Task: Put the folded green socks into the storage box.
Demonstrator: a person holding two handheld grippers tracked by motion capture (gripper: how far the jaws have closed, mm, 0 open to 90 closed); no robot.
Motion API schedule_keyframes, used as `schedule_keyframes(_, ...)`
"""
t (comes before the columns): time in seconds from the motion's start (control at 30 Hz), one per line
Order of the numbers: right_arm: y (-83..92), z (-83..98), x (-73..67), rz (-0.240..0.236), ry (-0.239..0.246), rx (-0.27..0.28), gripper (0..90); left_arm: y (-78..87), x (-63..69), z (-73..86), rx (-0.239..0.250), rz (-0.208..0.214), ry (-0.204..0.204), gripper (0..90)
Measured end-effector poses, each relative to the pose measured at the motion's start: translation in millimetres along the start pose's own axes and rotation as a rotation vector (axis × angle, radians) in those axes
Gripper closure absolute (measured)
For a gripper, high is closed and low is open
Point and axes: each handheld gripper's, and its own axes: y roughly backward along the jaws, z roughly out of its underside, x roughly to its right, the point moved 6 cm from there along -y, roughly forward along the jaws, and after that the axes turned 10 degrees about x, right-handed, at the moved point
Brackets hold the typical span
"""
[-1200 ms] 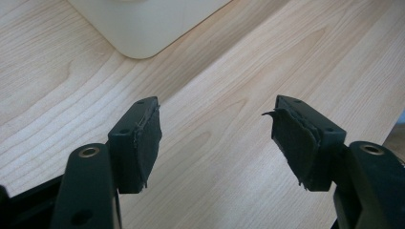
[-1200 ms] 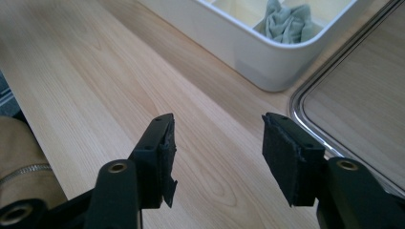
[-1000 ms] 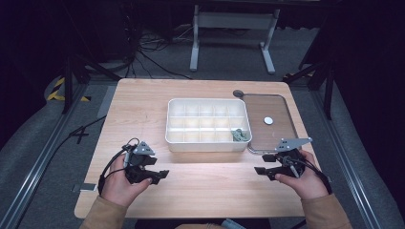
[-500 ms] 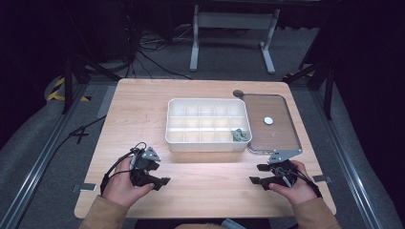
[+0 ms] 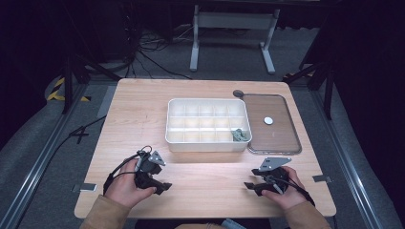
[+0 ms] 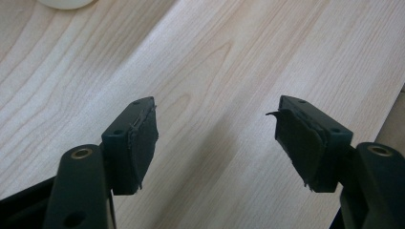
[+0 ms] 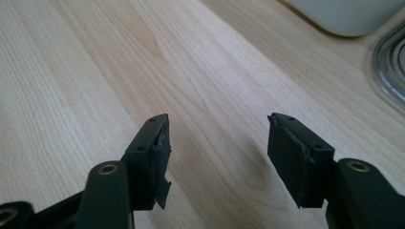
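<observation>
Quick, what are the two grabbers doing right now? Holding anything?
Left gripper: open, its fingers have just been opening, nothing between them.
Right gripper: open, holding nothing.

tan sleeves (image 5: 107, 213), black hand-held gripper (image 5: 163, 187), trailing cable (image 5: 113, 172)

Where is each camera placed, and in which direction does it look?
High view: above the person's side, looking forward and down on the table; both hands, left gripper and right gripper show.
Left gripper view: on the left gripper, facing bare wood between open jaws.
Right gripper view: on the right gripper, facing wood; white box and tray corners, shared with the high view.
</observation>
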Motion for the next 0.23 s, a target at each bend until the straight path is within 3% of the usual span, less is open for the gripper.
schedule_keyframes(0.23, -2.3, 3.6, -1.2, 0.003, -0.008, -0.016, 41.1, -3.5, -2.3, 4.0, 0.008, 0.005, 0.001, 26.6)
